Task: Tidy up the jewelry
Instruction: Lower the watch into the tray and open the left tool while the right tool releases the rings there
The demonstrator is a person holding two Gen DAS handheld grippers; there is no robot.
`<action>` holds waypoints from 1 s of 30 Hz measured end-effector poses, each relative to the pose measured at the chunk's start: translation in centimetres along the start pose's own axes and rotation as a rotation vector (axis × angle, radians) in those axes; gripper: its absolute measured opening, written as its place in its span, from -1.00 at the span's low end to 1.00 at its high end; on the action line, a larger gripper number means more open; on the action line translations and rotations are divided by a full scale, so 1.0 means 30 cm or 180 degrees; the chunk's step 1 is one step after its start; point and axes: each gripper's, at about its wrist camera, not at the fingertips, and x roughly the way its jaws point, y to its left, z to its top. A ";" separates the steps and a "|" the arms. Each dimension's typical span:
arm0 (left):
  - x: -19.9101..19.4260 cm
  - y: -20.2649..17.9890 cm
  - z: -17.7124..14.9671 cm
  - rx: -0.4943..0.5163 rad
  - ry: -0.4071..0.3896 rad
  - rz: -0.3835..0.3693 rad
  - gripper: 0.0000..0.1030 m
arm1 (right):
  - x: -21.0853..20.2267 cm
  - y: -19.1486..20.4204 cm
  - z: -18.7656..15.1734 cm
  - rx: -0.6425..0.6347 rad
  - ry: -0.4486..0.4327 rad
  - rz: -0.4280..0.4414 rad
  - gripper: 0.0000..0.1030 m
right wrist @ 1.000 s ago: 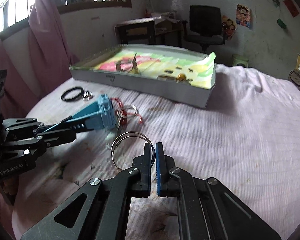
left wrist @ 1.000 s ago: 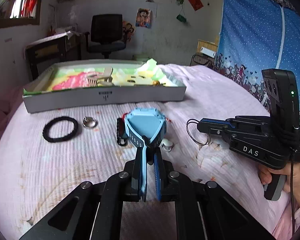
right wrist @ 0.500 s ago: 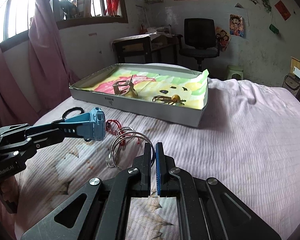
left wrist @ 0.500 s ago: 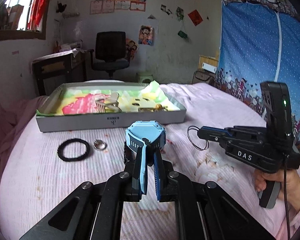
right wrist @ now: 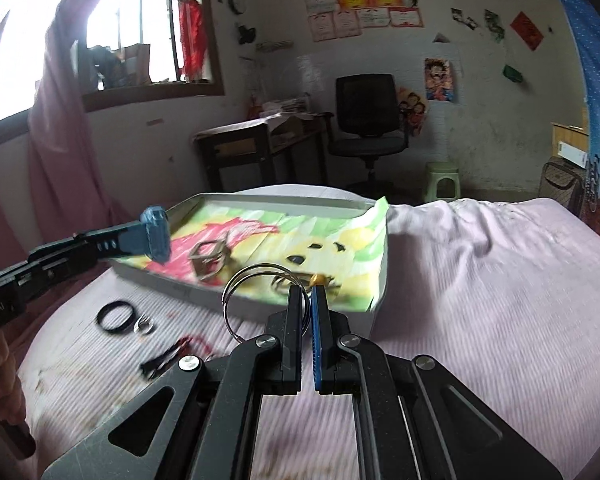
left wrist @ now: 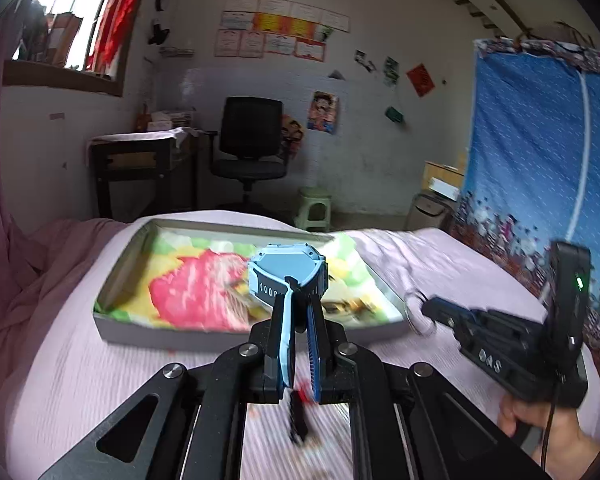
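- Watch (left wrist: 286,276), blue, sits at the centre of the left wrist frame, clamped by its strap between the fingers of the left gripper (left wrist: 298,312); its body stands above the fingertips, in front of the tray (left wrist: 112,320).
- Same watch (right wrist: 154,234) shows at the left edge of the right wrist frame, held out over the tray's (right wrist: 260,304) near left corner by the left gripper (right wrist: 100,242).
- Dark strap end (left wrist: 298,416) hangs below the left fingers, blurred.
- Right gripper (right wrist: 308,304), centre of its own frame, is clenched on thin metal rings (right wrist: 256,292); the loops stick out to the left of its fingertips, in front of the tray's near wall.
- Right gripper (left wrist: 428,310) also appears at the right of the left wrist frame, rings (left wrist: 414,312) at its tip just beside the tray's right corner; a hand (left wrist: 556,436) grips its handle at lower right.
- Tray lies on the pink bed (right wrist: 480,300), lined with a bright red, yellow and green sheet.
- Inside it, a metal clip-like piece (right wrist: 210,258) rests on the red patch, and a small gold-beaded piece (right wrist: 318,279) lies near the front wall; both are blurred.
- Black ring (right wrist: 115,316) and a small silver ring (right wrist: 143,325) lie side by side on the bed at left of the right wrist frame, apart from the tray.
- Dark piece with red cord (right wrist: 172,354) lies just below them.
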 end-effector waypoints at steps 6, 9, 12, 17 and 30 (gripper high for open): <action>0.139 0.050 0.043 -0.0200 0.0094 0.0213 -0.83 | 0.103 0.005 0.034 0.0053 0.0083 -0.0139 -0.92; 0.191 0.081 0.040 -0.0305 0.0181 0.0341 -0.83 | 0.159 0.005 0.061 0.0113 0.0110 -0.0180 -0.92; 0.232 0.113 0.028 -0.0378 0.0279 0.0436 -0.83 | 0.207 0.010 0.065 0.0159 0.0145 -0.0208 -0.92; 0.268 0.146 0.008 -0.0452 0.0366 0.0483 -0.83 | 0.277 0.021 0.042 0.0105 0.0285 -0.0274 -0.92; 0.329 0.174 -0.009 -0.0554 0.0678 0.0489 -0.78 | 0.342 0.016 0.022 0.0104 0.0548 -0.0297 -0.91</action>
